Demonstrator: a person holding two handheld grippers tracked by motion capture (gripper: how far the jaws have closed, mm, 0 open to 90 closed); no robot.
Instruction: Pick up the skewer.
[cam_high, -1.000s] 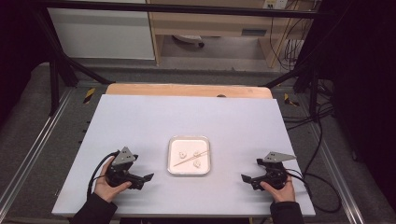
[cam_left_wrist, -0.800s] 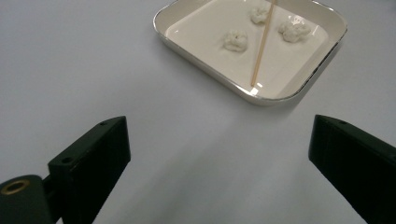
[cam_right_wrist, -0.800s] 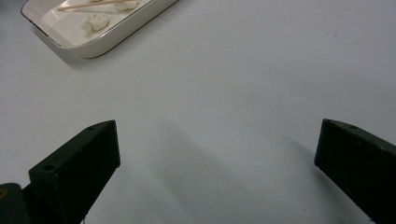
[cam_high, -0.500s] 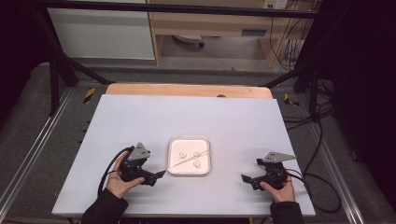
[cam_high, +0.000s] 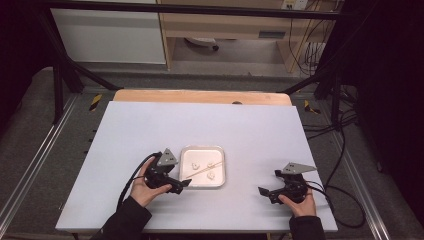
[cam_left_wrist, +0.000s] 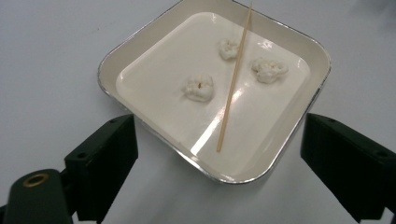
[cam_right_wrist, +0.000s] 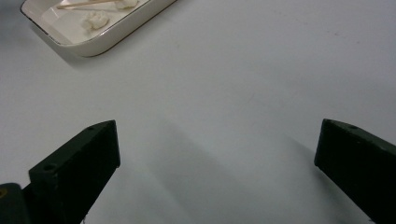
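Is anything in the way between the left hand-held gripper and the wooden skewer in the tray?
Nothing visible: the left hand-held gripper faces the wooden skewer directly, with just the tray rim between.

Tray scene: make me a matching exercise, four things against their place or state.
Things:
1. wooden stick
2. tray
3. left gripper
4. right gripper

Places or states:
A. open, over bare table, apart from the tray
B. lies slanted among three white lumps
C. open, at the tray's near edge, jaws just been closing slightly, nothing between them
D. white, square, rounded corners, on the table

Pairs: 1-B, 2-D, 3-C, 4-A
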